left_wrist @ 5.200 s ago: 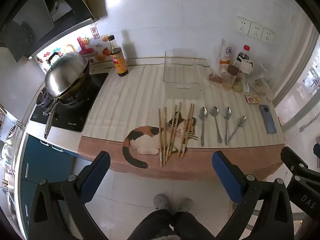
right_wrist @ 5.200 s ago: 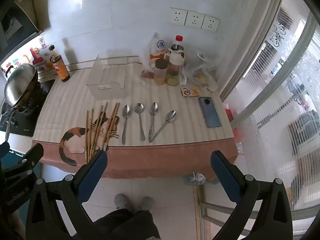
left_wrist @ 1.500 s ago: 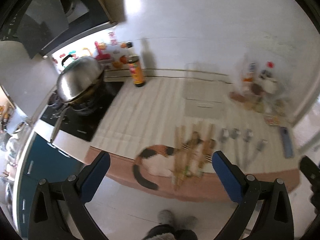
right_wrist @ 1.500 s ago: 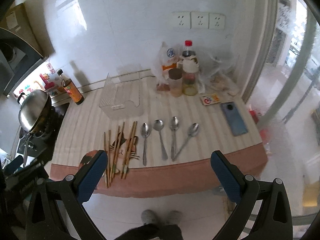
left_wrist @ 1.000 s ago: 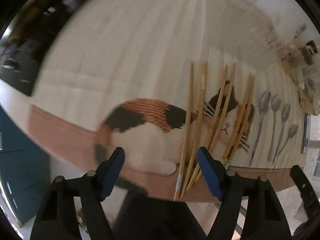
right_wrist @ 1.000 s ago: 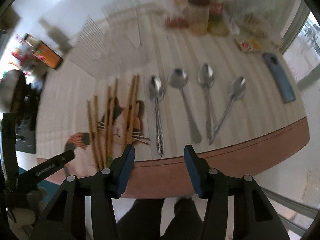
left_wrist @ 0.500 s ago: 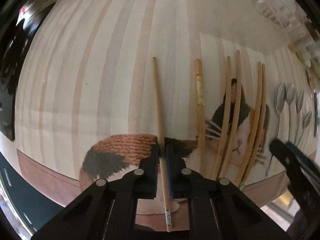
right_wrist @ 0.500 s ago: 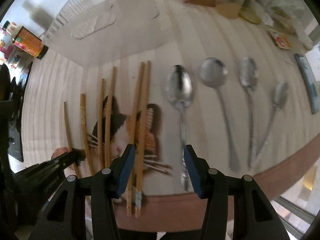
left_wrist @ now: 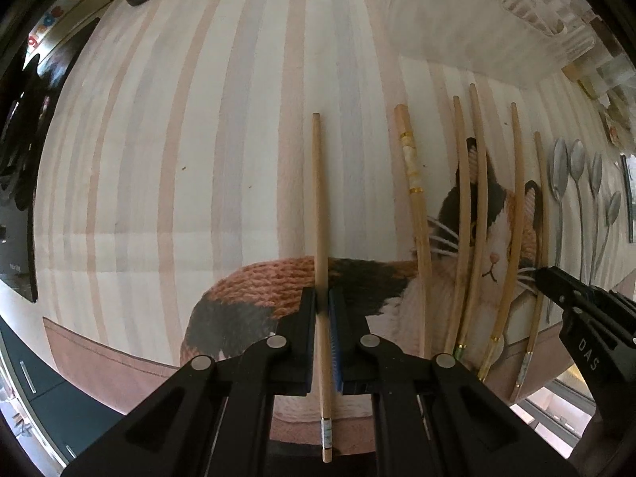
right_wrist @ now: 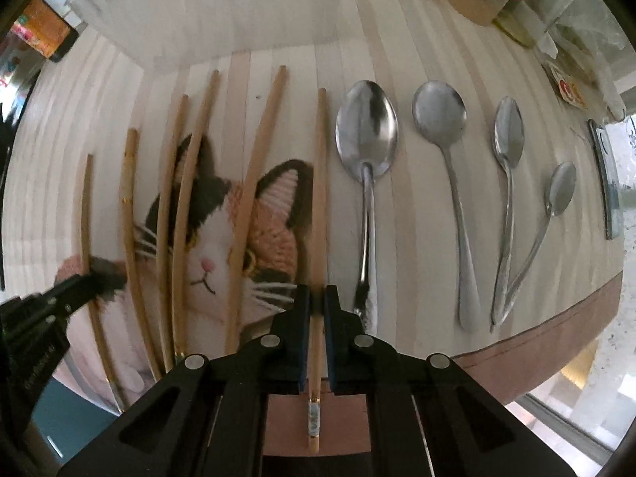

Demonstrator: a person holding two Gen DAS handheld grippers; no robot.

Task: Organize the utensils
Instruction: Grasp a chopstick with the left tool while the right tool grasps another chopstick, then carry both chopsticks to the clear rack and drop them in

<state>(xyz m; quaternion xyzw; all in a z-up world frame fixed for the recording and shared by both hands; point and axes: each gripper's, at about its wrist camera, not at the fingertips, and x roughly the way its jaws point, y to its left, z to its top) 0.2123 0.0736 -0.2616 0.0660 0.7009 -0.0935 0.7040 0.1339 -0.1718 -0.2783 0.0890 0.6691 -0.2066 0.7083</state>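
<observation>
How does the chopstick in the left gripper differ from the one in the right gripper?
The left gripper holds the leftmost chopstick, at the row's outer end; the right gripper holds the rightmost chopstick, beside the large spoon. The leftmost lies over the mat's cat back, the rightmost over its ear. Both are plain wood, gripped near their banded ends.

You face a counter under a striped cat-print cloth (left_wrist: 167,127); a dark cooktop (left_wrist: 16,183) lies left, a bright window (right_wrist: 624,183) right.
</observation>
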